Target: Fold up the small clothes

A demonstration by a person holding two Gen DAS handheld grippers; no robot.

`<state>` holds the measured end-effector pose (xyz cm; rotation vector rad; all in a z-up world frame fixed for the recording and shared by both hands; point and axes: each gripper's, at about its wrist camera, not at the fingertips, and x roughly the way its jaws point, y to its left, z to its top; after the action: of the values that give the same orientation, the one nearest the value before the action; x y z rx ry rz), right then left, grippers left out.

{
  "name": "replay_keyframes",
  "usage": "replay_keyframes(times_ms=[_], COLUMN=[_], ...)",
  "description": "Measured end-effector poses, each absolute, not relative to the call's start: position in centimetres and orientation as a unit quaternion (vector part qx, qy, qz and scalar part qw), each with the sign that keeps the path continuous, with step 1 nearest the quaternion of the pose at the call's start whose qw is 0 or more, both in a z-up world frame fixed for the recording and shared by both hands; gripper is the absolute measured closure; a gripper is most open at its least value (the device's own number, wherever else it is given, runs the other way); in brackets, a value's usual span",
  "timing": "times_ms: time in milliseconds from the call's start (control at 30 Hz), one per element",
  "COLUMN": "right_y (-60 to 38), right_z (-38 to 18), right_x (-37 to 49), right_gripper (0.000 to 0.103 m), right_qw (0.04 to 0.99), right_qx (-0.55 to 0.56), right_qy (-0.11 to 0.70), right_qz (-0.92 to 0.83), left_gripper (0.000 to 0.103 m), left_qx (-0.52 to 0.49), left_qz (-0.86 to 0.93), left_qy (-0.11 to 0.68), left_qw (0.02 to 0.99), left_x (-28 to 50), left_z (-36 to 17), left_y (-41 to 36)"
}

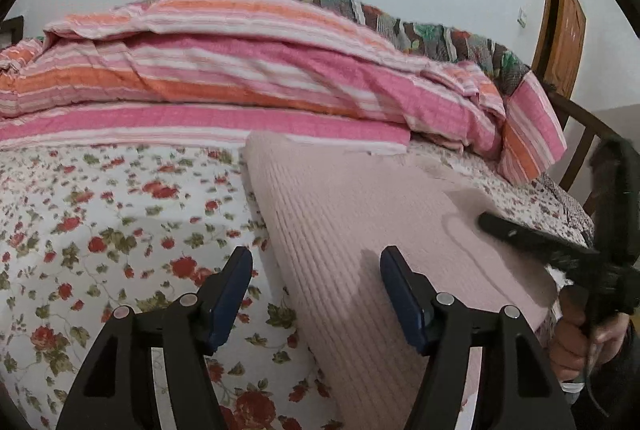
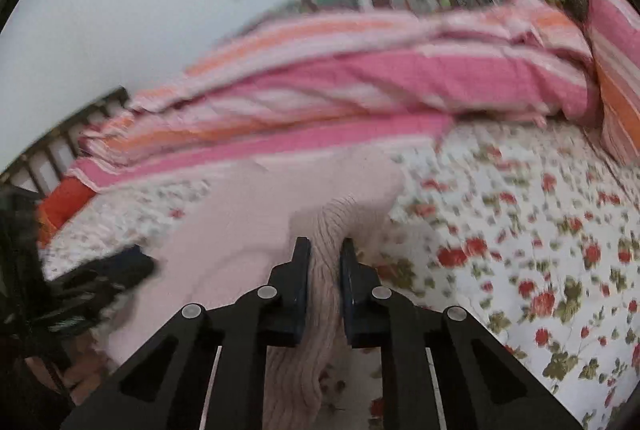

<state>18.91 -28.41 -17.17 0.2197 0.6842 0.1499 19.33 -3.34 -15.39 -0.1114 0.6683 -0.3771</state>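
Observation:
A pale pink ribbed knit garment (image 1: 360, 214) lies on the floral bedsheet (image 1: 100, 230). My left gripper (image 1: 316, 258) is open, its jaws wide apart over the garment's left folded edge, holding nothing. My right gripper (image 2: 325, 250) is shut on a bunched fold of the same garment (image 2: 320, 294) and holds it a little above the sheet. The right gripper also shows in the left wrist view (image 1: 532, 238) as a dark blurred shape at the garment's right edge. The left gripper shows blurred in the right wrist view (image 2: 100, 278).
A pink and orange striped quilt (image 1: 240, 70) is piled along the back of the bed. A dark patterned blanket (image 1: 420, 26) lies behind it. A wooden bed frame (image 1: 580, 134) and a wooden door (image 1: 560, 26) stand at the right. Floral sheet (image 2: 520, 230) extends right of the garment.

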Motion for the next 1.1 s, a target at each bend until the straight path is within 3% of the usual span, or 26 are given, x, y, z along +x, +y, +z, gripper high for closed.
replay_keyframes(times_ms=[200,600,1100], right_y=[-27.4,-29.2,-31.5], right_z=[-17.4,-16.8,-14.0], right_x=[18.7,17.9,12.1], right_gripper=[0.084,0.041,0.038], right_qw=[0.939,0.936,0.929], right_qx=[0.066,0.073,0.108], right_qy=[0.334,0.342,0.354], right_qz=[0.039,0.026,-0.006], left_gripper=[0.034,0.034,0.037], left_qx=[-0.054,-0.050,-0.040], left_qz=[-0.184,-0.184,-0.154], left_qy=[0.344,0.346,0.402], left_qw=[0.919,0.919,0.902], left_x=[19.9,19.8,16.6], left_z=[-15.9,-16.0,-13.9], left_y=[-3.8,-3.5,-2.6])
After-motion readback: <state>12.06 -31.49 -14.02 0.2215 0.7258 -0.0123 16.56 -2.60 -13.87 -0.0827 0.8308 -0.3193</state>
